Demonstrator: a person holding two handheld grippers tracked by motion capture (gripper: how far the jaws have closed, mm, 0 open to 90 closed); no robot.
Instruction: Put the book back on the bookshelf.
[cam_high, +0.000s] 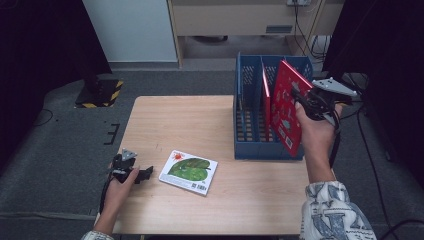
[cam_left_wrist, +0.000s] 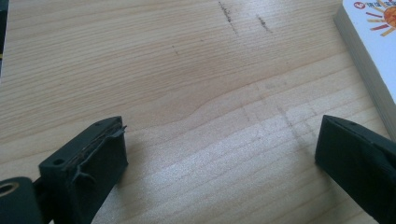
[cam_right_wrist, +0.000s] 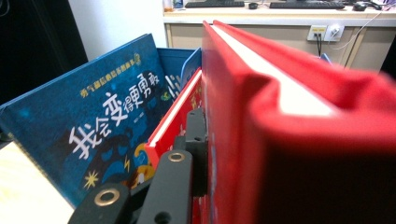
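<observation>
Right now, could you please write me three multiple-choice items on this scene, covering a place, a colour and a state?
1. Where does the green-leaf book lie?
A. flat on the table
B. in the blue rack
C. on the floor

2. What colour is the book in the right gripper?
A. yellow
B. red
C. white

3. How do the jaws of the left gripper stand?
A. shut on a book
B. shut on nothing
C. open over bare wood

Answers: 1 A, it rests on the tabletop; 2 B, its cover is red; 3 C, wood grain shows between the jaws.
</observation>
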